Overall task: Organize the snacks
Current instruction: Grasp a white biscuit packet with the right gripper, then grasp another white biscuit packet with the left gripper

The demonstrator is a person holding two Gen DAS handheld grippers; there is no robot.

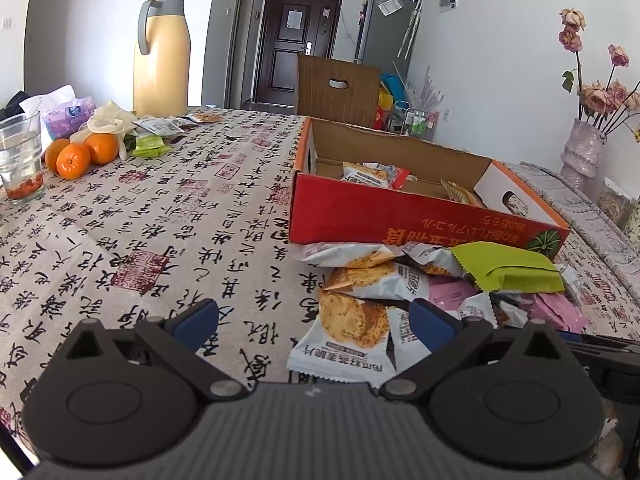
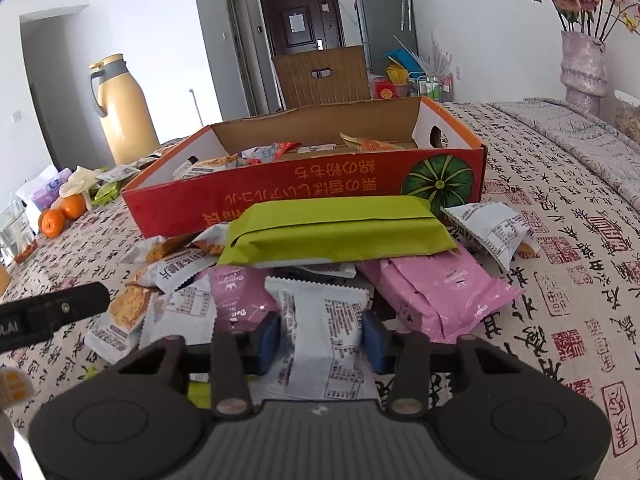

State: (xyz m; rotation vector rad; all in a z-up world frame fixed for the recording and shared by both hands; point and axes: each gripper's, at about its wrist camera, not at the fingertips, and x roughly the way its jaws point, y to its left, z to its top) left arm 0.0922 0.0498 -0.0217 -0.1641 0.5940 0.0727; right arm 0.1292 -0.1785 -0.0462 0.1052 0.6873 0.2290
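The right gripper [image 2: 322,334] sits low in the middle of its frame with both blue pads pressed against the sides of a white snack packet [image 2: 320,336], so it's clamped on that one, which lies at the front of a messy snack pile [image 2: 344,264] with a green packet [image 2: 340,232] on top and a pink packet [image 2: 436,292] to the right. Behind the pile, upper middle, is the red cardboard box [image 2: 280,204] with a few snacks already in it. Over in the left view, the left gripper [image 1: 314,320] hangs wide open with nothing between its pads, just above the tablecloth [image 1: 140,220] and a cracker packet [image 1: 352,332] at the pile's near edge.
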